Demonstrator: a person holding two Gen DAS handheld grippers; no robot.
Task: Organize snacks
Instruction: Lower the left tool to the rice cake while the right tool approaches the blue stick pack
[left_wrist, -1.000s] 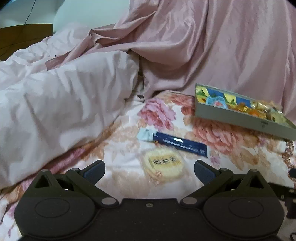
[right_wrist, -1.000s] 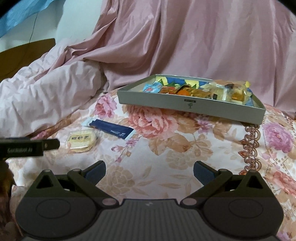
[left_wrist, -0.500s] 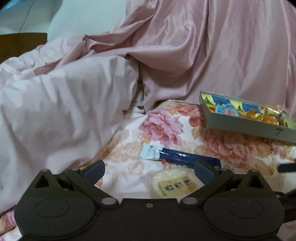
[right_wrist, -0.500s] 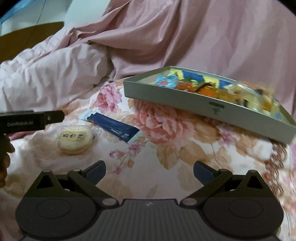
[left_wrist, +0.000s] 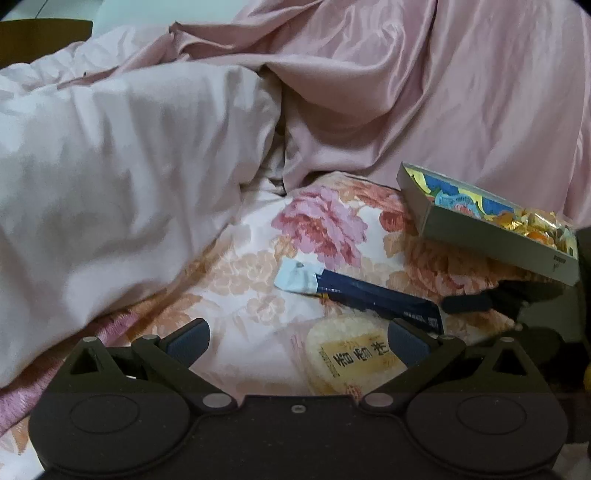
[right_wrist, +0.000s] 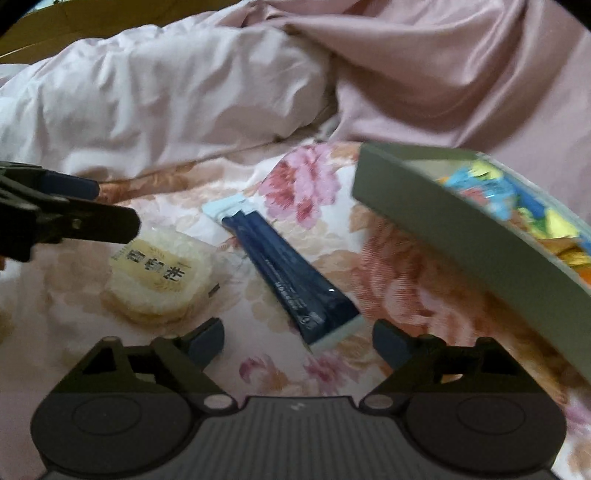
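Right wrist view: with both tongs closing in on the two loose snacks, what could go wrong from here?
1. The dark blue packet lies flat on the soft floral bedspread, so the right tongs, just been closing with nothing gripped, may pinch fabric.
2. The round rice cracker looks brittle; the left tongs could crush it.
3. The snack box sits close; an elbowed corner might tip it.

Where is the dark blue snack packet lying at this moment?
In the right wrist view the dark blue snack packet lies mid-frame on the floral bedspread, between the round rice cracker on its left and the grey box on its right.

Left gripper (left_wrist: 297, 341) is hanging w/ jaws wide apart, angled down; right gripper (right_wrist: 297, 338) is closing slightly, nothing gripped.
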